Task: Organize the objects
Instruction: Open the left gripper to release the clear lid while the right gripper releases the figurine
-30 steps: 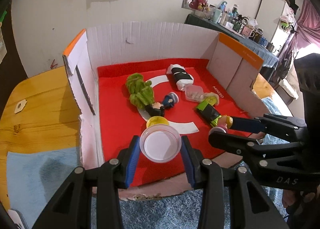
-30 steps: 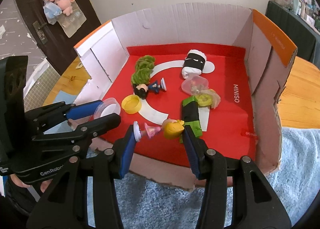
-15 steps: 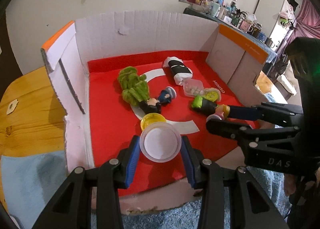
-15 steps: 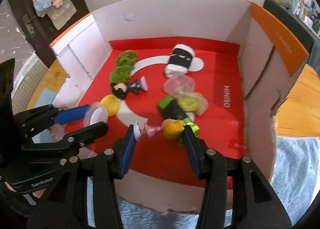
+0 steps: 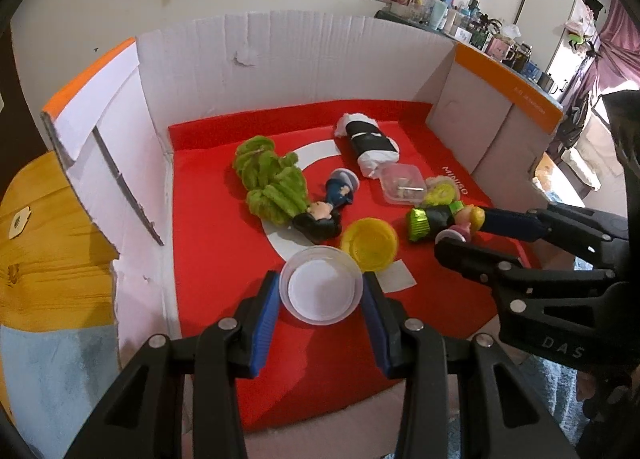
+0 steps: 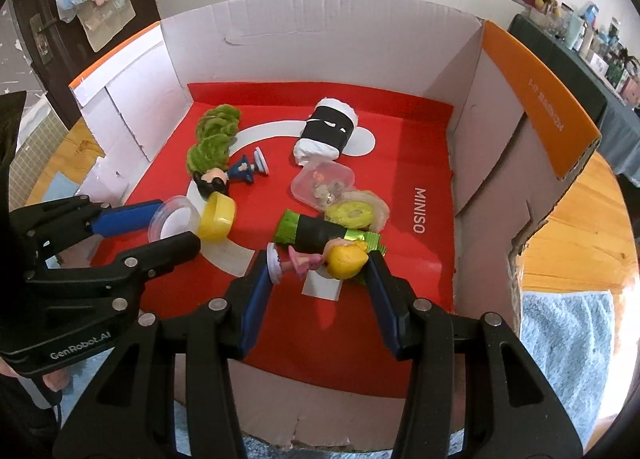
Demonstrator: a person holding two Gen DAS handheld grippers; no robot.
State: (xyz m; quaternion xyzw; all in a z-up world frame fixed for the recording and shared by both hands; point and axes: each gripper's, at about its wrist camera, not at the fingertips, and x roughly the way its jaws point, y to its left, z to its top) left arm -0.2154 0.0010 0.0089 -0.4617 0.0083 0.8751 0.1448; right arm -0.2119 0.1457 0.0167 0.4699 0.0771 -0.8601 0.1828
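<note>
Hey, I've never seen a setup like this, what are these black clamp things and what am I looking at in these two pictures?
These are two hand-held grippers, each worked by a person, with a wide-angle camera looking along its two blue-padded fingers. One picture is from the left gripper, the other from the right gripper; each also sees the other from the side.

Both reach into a cardboard box lined in red. The left is shut on a clear round cup, the right on a blonde doll. Lying inside are a yellow cup, a dark-haired doll, a green fuzzy bundle, a black-and-white roll and a clear container.
</note>
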